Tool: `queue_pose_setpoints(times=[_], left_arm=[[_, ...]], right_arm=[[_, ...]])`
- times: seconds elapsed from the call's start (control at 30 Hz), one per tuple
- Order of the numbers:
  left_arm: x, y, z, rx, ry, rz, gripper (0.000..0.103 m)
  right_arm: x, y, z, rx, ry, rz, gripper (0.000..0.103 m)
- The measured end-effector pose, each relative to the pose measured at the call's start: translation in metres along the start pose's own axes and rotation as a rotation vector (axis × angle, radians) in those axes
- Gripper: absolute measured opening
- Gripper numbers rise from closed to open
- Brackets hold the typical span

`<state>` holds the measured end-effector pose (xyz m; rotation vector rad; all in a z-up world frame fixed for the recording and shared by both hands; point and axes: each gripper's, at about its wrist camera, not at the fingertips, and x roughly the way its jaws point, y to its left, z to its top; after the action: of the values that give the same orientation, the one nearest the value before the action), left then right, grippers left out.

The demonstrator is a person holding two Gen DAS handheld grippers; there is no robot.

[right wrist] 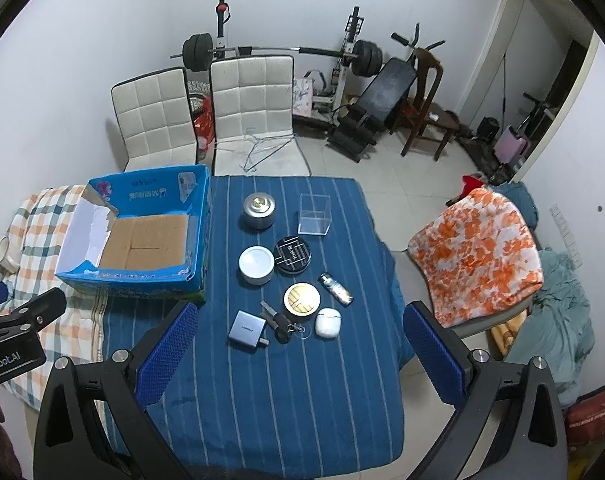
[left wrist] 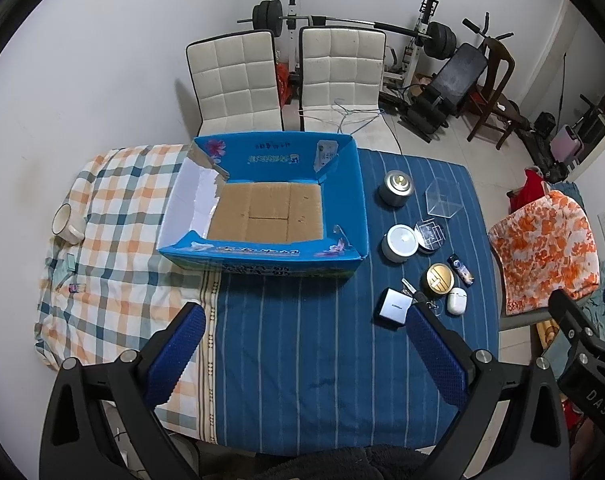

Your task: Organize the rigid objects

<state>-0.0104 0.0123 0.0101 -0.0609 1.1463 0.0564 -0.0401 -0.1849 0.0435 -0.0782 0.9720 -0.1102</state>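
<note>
An empty blue cardboard box [left wrist: 342, 184] [right wrist: 200, 216] with a brown floor stands on the table. To its right on the blue striped cloth lie several small items: a silver tin [right wrist: 258, 210], a clear plastic cube [right wrist: 313, 214], a white round tin [right wrist: 256, 265], a black round case [right wrist: 293, 256], a gold disc [right wrist: 302, 299], a lighter [right wrist: 335, 288], a white earbud case [right wrist: 327, 323], keys [right wrist: 278, 325] and a grey charger [right wrist: 247, 332]. My left gripper [left wrist: 306, 320] hovers open over the cloth in front of the box. My right gripper [right wrist: 300, 318] hovers open above the small items.
A white mug [left wrist: 67, 224] lies on the checked cloth at the table's left. Two white padded chairs [left wrist: 286, 80] stand behind the table. A chair with an orange flowered cover [right wrist: 478, 256] stands at the right. Weight-lifting gear [right wrist: 366, 92] fills the far side.
</note>
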Motion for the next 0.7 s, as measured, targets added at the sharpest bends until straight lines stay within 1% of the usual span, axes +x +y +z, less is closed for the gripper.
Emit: queue_pose_setpoints(times=[0.13, 0.17, 0.27, 0.3, 0.37, 0.4, 0.43, 0.47, 0.5, 0.53, 0.57, 0.63, 0.7], left_arm=[[0.011, -0.011, 0.015, -0.006, -0.005, -0.024, 0.103], [0.018, -0.015, 0.024, -0.009, -0.009, -0.034, 0.103], [0.04, -0.028, 0.054, -0.023, -0.027, -0.056, 0.103], [0.051, -0.035, 0.067, -0.029, -0.033, -0.07, 0.103], [0.08, -0.048, 0.095, -0.038, -0.016, -0.094, 0.103], [0.099, -0.057, 0.111, -0.037, 0.015, -0.1, 0.103], [0.122, -0.067, 0.128, -0.038, 0.05, -0.12, 0.103], [0.137, -0.073, 0.138, -0.036, 0.068, -0.125, 0.103], [0.16, -0.083, 0.151, -0.034, 0.109, -0.124, 0.103], [0.178, -0.09, 0.161, -0.032, 0.141, -0.124, 0.103], [0.199, -0.097, 0.17, -0.035, 0.181, -0.127, 0.103], [0.241, -0.108, 0.185, -0.063, 0.263, -0.136, 0.103], [0.268, -0.116, 0.191, -0.089, 0.317, -0.145, 0.103]], right_arm=[[0.029, -0.021, 0.019, 0.049, 0.043, 0.034, 0.103], [0.04, -0.029, 0.022, 0.061, 0.054, 0.036, 0.103], [0.09, -0.05, 0.045, 0.101, 0.104, 0.035, 0.103], [0.116, -0.056, 0.056, 0.105, 0.133, 0.036, 0.103], [0.16, -0.06, 0.074, 0.104, 0.203, 0.052, 0.103], [0.192, -0.063, 0.088, 0.109, 0.243, 0.084, 0.103], [0.218, -0.066, 0.099, 0.116, 0.263, 0.101, 0.103], [0.244, -0.068, 0.109, 0.12, 0.29, 0.093, 0.103], [0.271, -0.069, 0.118, 0.122, 0.324, 0.084, 0.103], [0.29, -0.072, 0.123, 0.122, 0.337, 0.08, 0.103], [0.322, -0.072, 0.133, 0.126, 0.365, 0.081, 0.103], [0.369, -0.069, 0.144, 0.122, 0.417, 0.072, 0.103], [0.415, -0.067, 0.15, 0.148, 0.477, 0.083, 0.102]])
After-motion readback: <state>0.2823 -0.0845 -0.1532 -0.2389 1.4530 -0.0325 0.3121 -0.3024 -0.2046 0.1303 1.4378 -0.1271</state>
